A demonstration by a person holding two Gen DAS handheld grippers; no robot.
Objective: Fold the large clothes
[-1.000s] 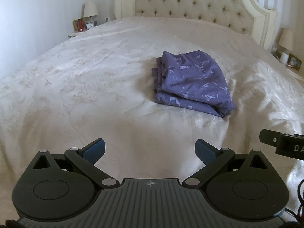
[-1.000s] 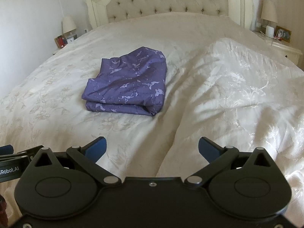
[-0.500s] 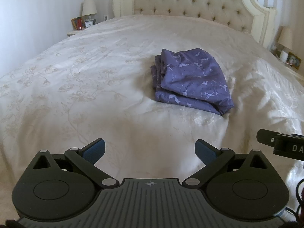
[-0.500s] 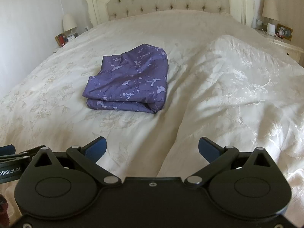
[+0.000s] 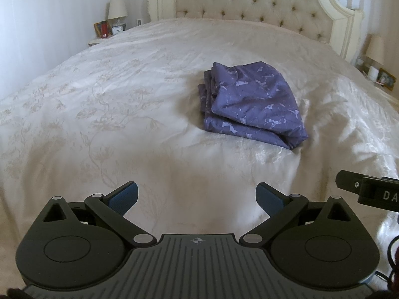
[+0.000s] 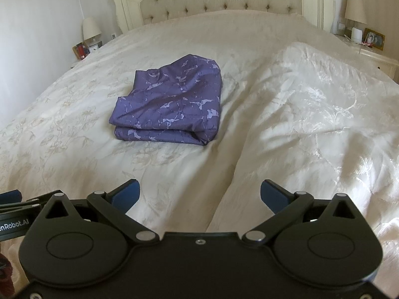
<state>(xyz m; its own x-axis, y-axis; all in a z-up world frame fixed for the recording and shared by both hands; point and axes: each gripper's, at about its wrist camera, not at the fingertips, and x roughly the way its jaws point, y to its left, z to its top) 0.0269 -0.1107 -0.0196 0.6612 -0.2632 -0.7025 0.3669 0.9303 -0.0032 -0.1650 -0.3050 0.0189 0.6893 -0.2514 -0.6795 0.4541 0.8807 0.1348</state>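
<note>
Between both pairs of blue pads only bedspread (image 5: 104, 114) shows: left gripper (image 5: 197, 195) and right gripper (image 6: 199, 193) gape wide, empty, touching nothing. Cut-off lettering reads "DA" on one edge, "nRobot.AI" on the other. Farther up the bed lies the folded purple cloth (image 5: 251, 104) (image 6: 172, 107).

Folded purple garment (image 6: 172, 106) on cream bedspread (image 6: 299, 114), right gripper (image 6: 199, 195) (jaws wide apart) well short.
</note>
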